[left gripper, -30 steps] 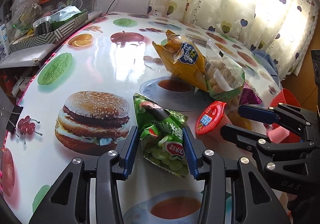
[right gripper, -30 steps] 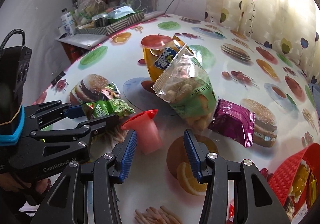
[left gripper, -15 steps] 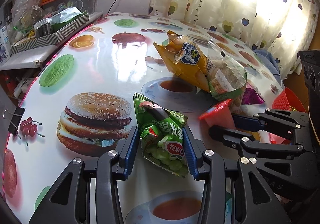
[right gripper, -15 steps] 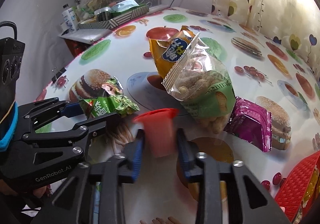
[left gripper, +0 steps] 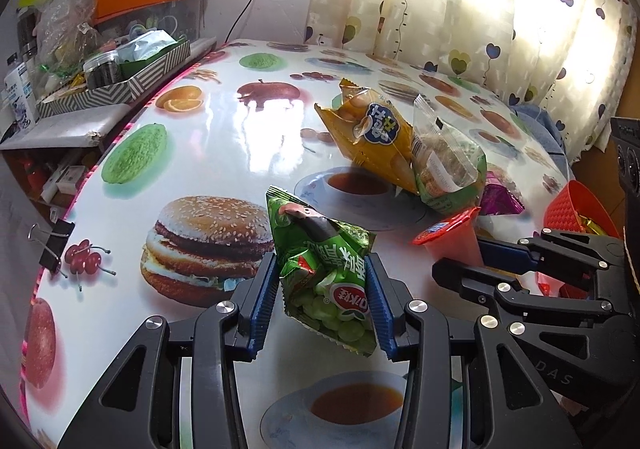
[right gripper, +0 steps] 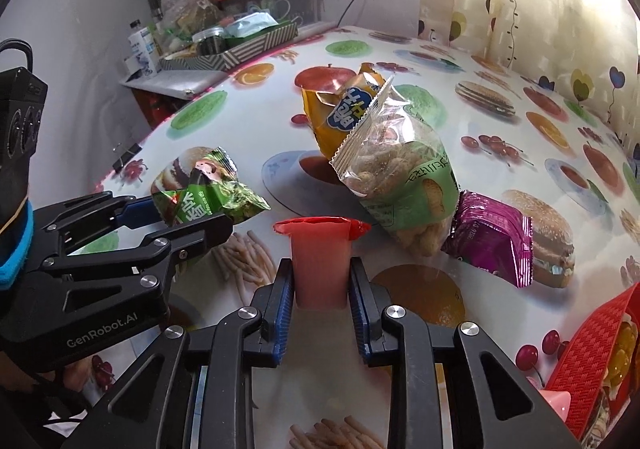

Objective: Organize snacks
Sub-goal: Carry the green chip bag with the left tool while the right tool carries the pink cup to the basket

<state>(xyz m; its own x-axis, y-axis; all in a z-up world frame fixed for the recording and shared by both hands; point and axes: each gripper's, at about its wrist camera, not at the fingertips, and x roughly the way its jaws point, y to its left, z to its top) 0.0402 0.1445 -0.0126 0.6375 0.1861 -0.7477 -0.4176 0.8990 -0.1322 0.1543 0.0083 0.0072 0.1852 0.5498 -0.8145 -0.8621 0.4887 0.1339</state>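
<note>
The table point(right gripper: 460, 49) with its food-print cloth carried the snacks, all placed here against the red basket point(right gripper: 592, 361) at its near right edge. Well to the basket's left, the left gripper point(left gripper: 322, 301) pinched a green snack bag point(left gripper: 324, 269); nearer the basket, the right gripper point(right gripper: 320, 305) had just closed on a red jelly cup point(right gripper: 320, 261). Both picks looked complete; the next move likely called for lifting each and carrying it over the basket's rim.

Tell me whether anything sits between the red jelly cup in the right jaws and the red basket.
Nothing visible does. The red jelly cup and red basket are separated by bare tablecloth; the purple packet lies farther back.
</note>
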